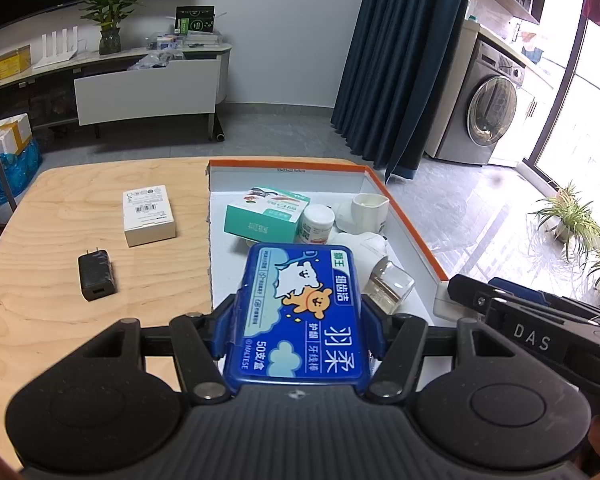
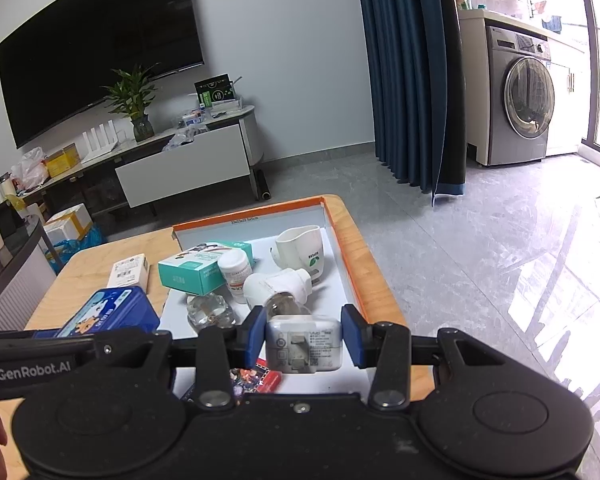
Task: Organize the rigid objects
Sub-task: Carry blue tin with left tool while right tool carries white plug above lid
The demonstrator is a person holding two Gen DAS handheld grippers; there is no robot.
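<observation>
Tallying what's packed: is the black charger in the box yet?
Out. The black charger lies flat on the bare wooden table, left of the box, beside a small white carton.

My left gripper (image 1: 298,312) has a matte black ribbed body, with a round disc housing (image 1: 90,404) on each side and a small cross-head screw (image 1: 293,394) at the centre of the front edge. Black linkage arms pivot on silver rivets (image 1: 209,391) and carry blue finger pads (image 1: 224,320). My right gripper (image 2: 304,338) is the same build: black body, twin discs, silver rivets (image 2: 388,399), blue pads (image 2: 352,336); its casing looks dusty. Seen from the right wrist camera, the left unit's side reads "GenRobot.AI" (image 2: 33,371) in white; from the left wrist camera, the right unit's side bears a label "DAS" (image 1: 532,338).
</observation>
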